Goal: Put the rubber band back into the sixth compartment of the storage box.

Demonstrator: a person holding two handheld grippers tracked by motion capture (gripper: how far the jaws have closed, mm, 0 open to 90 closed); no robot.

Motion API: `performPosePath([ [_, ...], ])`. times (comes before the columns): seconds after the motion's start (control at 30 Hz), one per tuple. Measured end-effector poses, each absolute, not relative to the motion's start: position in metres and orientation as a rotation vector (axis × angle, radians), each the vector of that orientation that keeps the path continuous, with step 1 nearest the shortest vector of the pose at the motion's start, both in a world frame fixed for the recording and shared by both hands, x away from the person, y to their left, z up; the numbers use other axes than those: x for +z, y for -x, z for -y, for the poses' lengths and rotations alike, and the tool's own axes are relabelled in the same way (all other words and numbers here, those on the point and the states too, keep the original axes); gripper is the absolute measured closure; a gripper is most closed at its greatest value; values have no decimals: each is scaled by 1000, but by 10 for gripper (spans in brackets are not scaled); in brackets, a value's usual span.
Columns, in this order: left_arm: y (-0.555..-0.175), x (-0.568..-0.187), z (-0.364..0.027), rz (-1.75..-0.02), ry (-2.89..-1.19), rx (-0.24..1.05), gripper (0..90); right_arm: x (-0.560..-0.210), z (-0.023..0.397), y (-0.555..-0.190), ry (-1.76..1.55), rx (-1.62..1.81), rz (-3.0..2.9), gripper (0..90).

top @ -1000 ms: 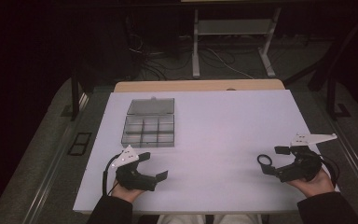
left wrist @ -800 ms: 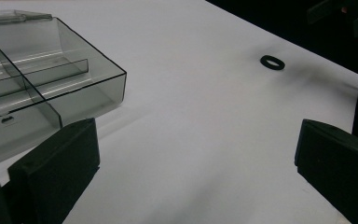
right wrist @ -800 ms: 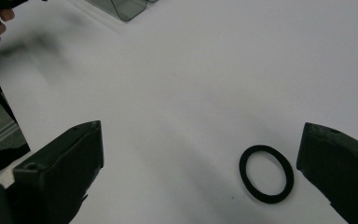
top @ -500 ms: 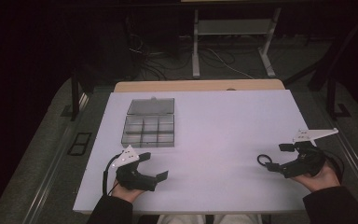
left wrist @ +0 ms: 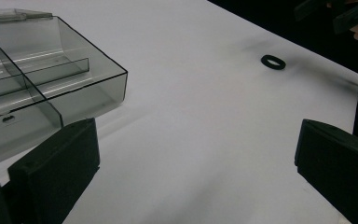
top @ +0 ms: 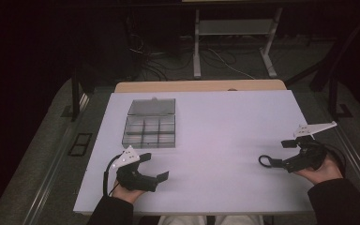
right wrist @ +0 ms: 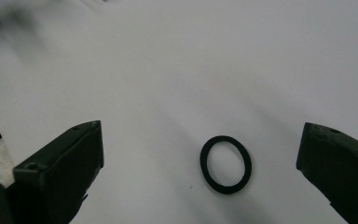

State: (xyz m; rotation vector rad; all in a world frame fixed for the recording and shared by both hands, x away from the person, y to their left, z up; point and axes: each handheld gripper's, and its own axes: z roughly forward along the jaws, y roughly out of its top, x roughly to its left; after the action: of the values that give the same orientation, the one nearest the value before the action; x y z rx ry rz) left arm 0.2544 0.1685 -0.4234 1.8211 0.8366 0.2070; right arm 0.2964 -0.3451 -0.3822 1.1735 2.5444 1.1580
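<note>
Small black ring (right wrist: 225, 164) flat on the white surface (top: 215, 131), lower right of the high view. Right tongs (right wrist: 200, 163) spread wide around it, apparently lined up to pinch. Left tongs (left wrist: 196, 172) spread, idle beside open divided box (top: 151, 125), the likely destination.

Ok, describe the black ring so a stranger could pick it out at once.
Start at the white table and go to its right side, away from the clear compartment box at the left. The black ring lies flat there, just ahead of the right hand-held gripper, the one small dark loop on the bare surface.
</note>
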Motion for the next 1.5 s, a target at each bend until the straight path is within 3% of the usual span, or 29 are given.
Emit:
performPosePath([
  [1.0, -255, -424, -167, -828, -1829, 203, 0, -408, 346, -325, -1180, 1048, -2615, 0],
  [1.13, -255, -424, -167, -829, -1832, 201, 0, -412, 348, -327, -1156, 1052, -2659, 142],
  [1.5, -255, -424, -167, -830, -1831, 202, 0, -424, 348, -332, -1141, 1004, -2711, 233],
])
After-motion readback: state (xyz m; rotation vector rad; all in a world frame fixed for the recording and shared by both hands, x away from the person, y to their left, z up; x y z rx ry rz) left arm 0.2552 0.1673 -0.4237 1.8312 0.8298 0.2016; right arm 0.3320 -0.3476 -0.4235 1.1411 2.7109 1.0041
